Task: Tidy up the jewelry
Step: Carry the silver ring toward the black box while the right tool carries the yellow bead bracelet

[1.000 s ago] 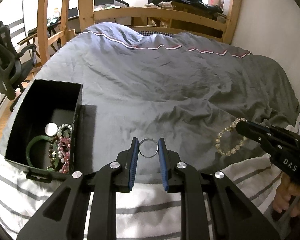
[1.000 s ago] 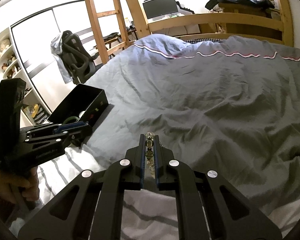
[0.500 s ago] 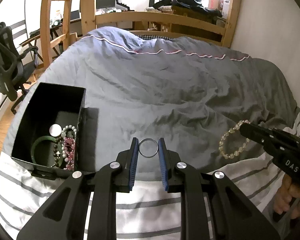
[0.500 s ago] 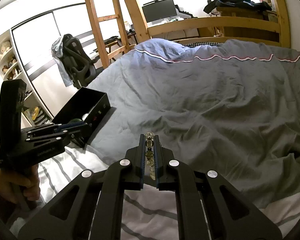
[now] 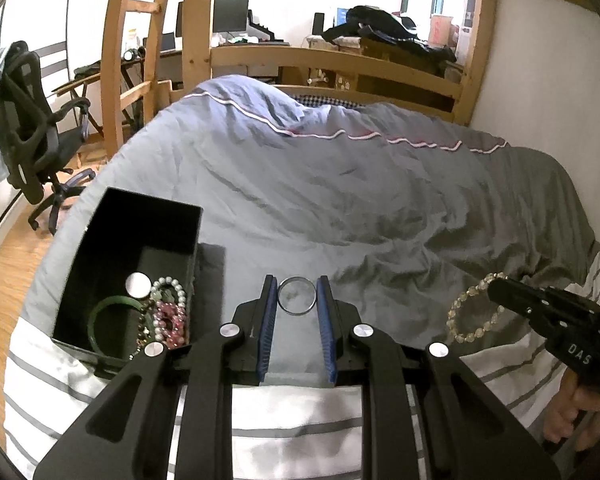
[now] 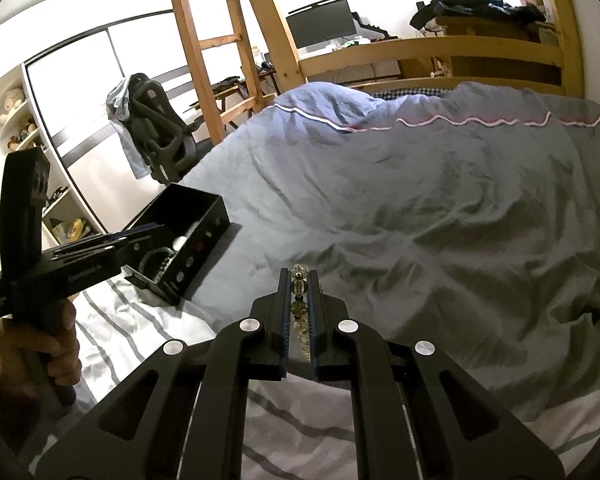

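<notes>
- The left gripper [image 5: 296,300] is clamped on a thin metal ring [image 5: 296,295], one blue pad on each side of it.
- The ring faces the left wrist camera, so its full circle shows; its axis runs along the fingers, and it is held above the grey duvet [image 5: 340,200].
- The right gripper [image 6: 299,294] is clamped on a pale bead bracelet [image 5: 474,308]; the jaws stand close together with beads in the gap.
- In the left wrist view the bracelet hangs from the fingertips as an open loop, long axis running up and down, above the duvet's near edge.
- A black box [image 5: 100,248] rests on the bed to the left of the left gripper, open side up.
- The box holds a green bangle [image 5: 100,320], pink and white bead bracelets [image 5: 168,312] and a round white disc [image 5: 137,284].
</notes>
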Demonstrator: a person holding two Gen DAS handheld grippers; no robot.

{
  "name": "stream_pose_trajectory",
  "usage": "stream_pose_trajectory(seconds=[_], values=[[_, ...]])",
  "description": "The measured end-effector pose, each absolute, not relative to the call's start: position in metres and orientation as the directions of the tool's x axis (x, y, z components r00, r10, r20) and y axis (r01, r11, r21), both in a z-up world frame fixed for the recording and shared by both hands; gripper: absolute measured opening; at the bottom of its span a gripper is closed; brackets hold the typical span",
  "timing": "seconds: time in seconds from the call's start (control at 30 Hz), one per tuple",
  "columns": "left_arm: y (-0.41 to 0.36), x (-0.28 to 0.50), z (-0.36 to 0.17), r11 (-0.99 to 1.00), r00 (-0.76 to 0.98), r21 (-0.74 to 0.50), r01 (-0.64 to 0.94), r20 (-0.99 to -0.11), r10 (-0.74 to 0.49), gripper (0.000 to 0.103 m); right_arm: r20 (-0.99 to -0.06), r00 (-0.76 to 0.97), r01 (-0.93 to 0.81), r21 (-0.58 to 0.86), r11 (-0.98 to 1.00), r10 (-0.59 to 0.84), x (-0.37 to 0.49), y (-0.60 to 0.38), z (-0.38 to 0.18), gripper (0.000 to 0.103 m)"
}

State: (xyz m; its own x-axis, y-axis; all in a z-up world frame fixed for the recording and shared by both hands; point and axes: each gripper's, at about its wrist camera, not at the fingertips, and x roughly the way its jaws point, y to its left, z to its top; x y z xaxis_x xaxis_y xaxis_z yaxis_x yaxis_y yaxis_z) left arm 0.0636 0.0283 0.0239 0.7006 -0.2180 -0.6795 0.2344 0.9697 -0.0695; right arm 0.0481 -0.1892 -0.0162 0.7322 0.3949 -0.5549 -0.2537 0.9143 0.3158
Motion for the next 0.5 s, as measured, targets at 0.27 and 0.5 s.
stream_pose_trajectory(seconds=[0.27, 0.5], values=[[0.051, 0.068, 0.037, 0.979, 0.740, -0.045, 0.196, -0.649, -0.178, 0.020, -0.555, 0.724, -0.284, 0.302, 0.910, 0.410, 0.058, -0.167, -0.001, 0.008], [0.075, 0.074, 0.047, 0.988, 0.773, -0.036, 0.150, -0.619, -0.140, 0.020, -0.564, 0.715, -0.325, 0.254, 0.911, 0.413, 0.067, -0.136, 0.015, 0.008]])
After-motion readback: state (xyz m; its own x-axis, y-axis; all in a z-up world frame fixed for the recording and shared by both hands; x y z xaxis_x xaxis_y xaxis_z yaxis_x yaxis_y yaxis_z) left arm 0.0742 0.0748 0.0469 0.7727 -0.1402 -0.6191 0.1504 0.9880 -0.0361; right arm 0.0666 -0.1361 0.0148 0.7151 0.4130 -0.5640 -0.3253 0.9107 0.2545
